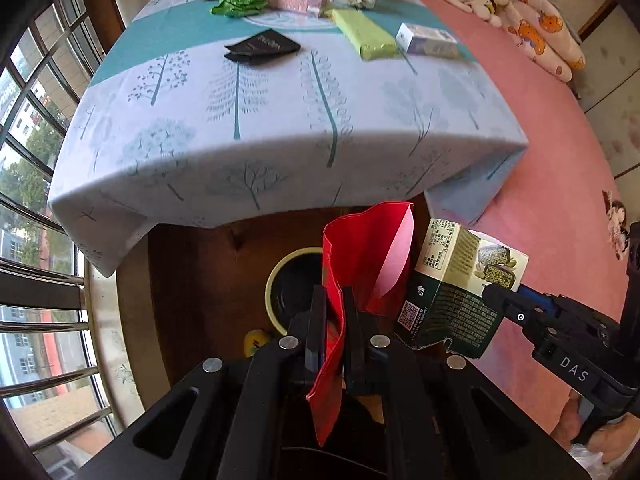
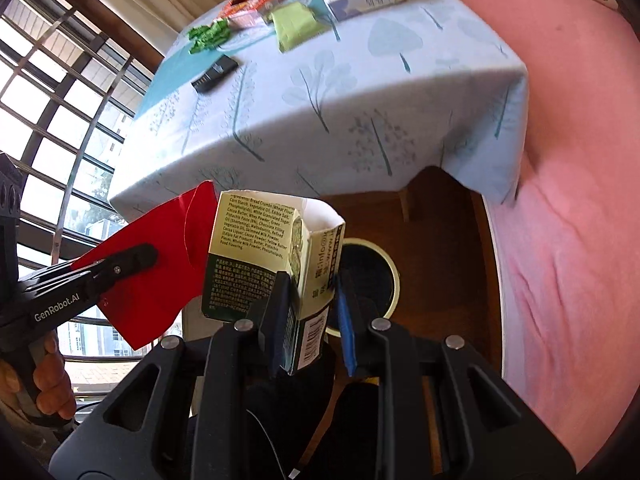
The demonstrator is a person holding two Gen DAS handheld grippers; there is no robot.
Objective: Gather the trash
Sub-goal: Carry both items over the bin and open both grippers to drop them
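Both claws hang tilted over the bin [image 1: 280, 284] below the worktop [image 1: 280, 120], left claw [image 1: 334, 320] clenched on a red wrapper [image 1: 360, 248], right claw [image 2: 310, 304] gripping a carton [image 2: 260, 248], seemingly poised for dropping them in.

We see a table [image 1: 280, 128] under a pale tree-print cloth — on it lie a black wallet [image 1: 262, 47], green crumpled wrappers [image 1: 240, 0], a green packet [image 1: 366, 34] and a small white box [image 1: 426, 39].

Bin [image 1: 294, 288] below table [image 1: 280, 128] edge; wrappers [image 1: 240, 0] atop, prob.
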